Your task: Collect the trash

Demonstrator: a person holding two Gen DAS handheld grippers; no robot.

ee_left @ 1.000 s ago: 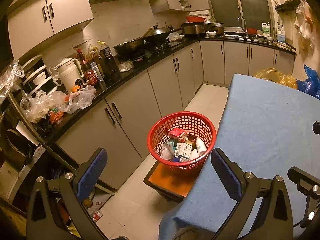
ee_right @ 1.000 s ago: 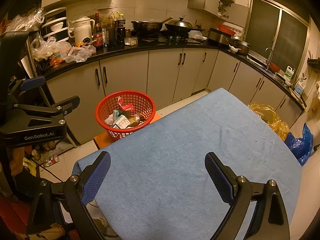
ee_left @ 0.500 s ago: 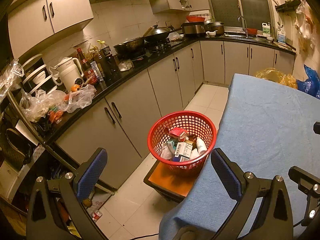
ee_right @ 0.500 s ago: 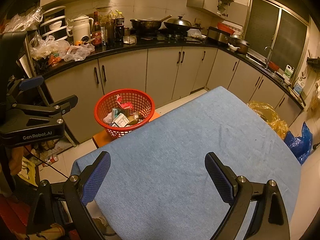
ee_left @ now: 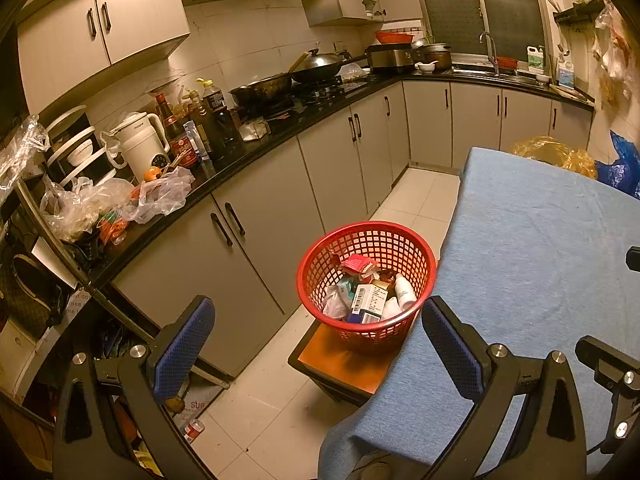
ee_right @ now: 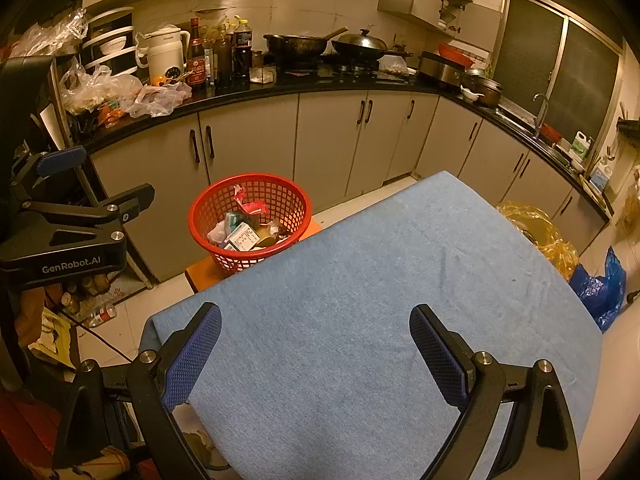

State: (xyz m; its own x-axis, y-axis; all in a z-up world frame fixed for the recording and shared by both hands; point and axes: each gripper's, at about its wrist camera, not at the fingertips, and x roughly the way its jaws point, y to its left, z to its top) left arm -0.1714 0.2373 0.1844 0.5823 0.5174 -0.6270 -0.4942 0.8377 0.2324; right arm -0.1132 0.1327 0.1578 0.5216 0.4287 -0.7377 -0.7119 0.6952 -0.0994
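Note:
A red mesh basket point(ee_left: 416, 248) stands on a small orange stool point(ee_left: 344, 364) beside the table's left edge; it also shows in the right wrist view point(ee_right: 216, 196). It holds trash point(ee_left: 366, 292): wrappers, small boxes and a white bottle. My left gripper point(ee_left: 318, 350) is open and empty, held above the floor in front of the basket. My right gripper point(ee_right: 316, 346) is open and empty above the blue tablecloth point(ee_right: 360, 280). The left gripper's body point(ee_right: 72, 240) shows at the left of the right wrist view.
Grey kitchen cabinets point(ee_left: 256, 216) and a cluttered black counter point(ee_left: 280, 128) run along the left and back. Plastic bags point(ee_left: 160, 196) lie on the counter. Yellow point(ee_right: 540, 232) and blue point(ee_right: 600, 284) bags sit past the table's far right.
Almost nothing: the views shift only very slightly. Both grippers stay open and empty, and the basket stays put.

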